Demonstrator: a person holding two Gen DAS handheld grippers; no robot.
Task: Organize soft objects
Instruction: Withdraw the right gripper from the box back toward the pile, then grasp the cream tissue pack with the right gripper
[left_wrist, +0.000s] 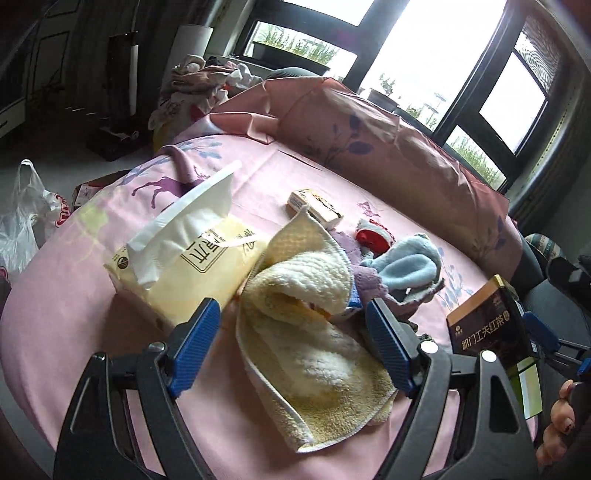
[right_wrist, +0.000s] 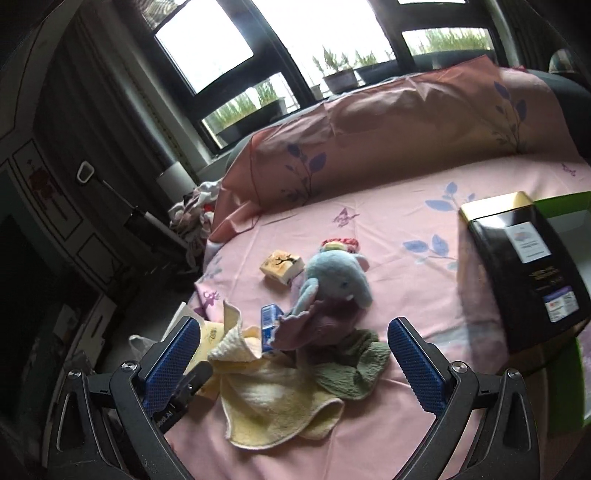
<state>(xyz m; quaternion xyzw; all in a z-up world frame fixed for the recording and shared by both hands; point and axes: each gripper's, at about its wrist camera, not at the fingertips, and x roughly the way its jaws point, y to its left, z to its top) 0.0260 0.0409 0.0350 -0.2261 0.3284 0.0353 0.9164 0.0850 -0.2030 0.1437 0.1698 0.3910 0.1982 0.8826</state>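
Looking along our left gripper (left_wrist: 291, 347), we see its blue fingers spread wide with nothing between them; the yellow towel (left_wrist: 314, 332) lies crumpled on the pink bedsheet (left_wrist: 74, 314) below and ahead of the gap. Just left of the towel sits a pale yellow tissue pack (left_wrist: 192, 266), touching its edge. Beyond the towel we find the purple cloth (left_wrist: 364, 280) with the blue plush elephant (left_wrist: 410, 266) lying on it, and a small tan box (left_wrist: 314, 205) farther back. A dark tea box (left_wrist: 487, 325) stands at the right.

Our right gripper (right_wrist: 295, 350) is likewise wide open and holds nothing. Between and ahead of its fingers we see the towel, a green cloth (right_wrist: 354, 369) touching it, and a small blue carton (right_wrist: 269, 325) tucked against the purple cloth. A pink pillow (right_wrist: 388, 140) lies along the far side.
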